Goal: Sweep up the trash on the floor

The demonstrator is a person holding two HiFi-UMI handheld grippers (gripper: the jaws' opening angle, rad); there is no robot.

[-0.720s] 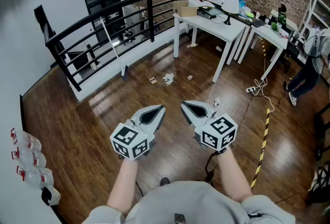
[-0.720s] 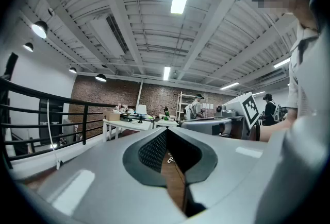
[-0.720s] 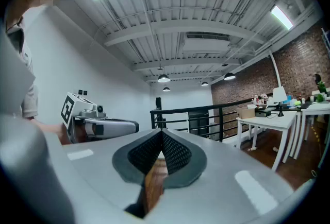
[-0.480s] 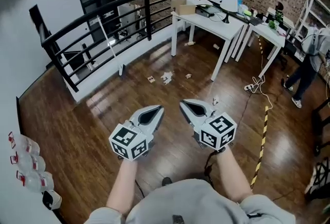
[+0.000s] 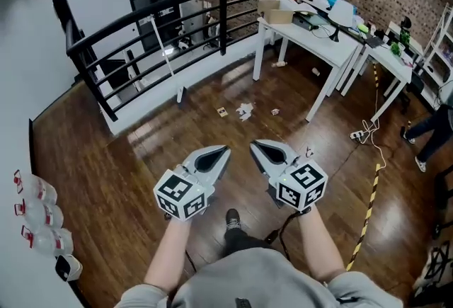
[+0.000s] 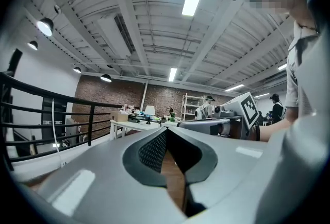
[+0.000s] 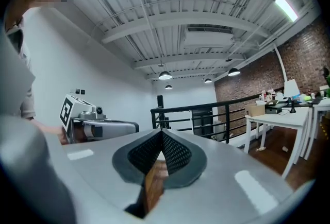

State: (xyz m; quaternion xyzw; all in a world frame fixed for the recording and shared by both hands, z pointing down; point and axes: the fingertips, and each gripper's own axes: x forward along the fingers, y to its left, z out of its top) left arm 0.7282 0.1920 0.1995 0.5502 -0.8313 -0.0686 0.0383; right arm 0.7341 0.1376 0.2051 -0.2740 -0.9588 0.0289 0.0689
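- Holding the grey left gripper (image 5: 224, 151) and the grey right gripper (image 5: 253, 146) side by side above the dark brown wooden plank floor (image 5: 106, 151), we keep both roughly level, with their tips near each other but apart.
- We see in the left gripper view that its jaws are clenched tip to tip, with nothing between them.
- We see the same in the right gripper view: the jaws are pressed together and empty.
- We find the trash well ahead of both grippers, on the floor between the black metal railing (image 5: 141, 13) and the white rectangular table (image 5: 311, 34).
- It is a crumpled white paper scrap (image 5: 245, 111), with a small brown scrap (image 5: 222, 112) to its left and a small pale scrap (image 5: 275, 112) to its right.
- We also see a tiny white scrap (image 5: 308, 152) on the floor just beside the right gripper in the head view.
- We note a thin white long-handled tool (image 5: 166, 57) leaning against the railing, its foot on the floor left of the trash.
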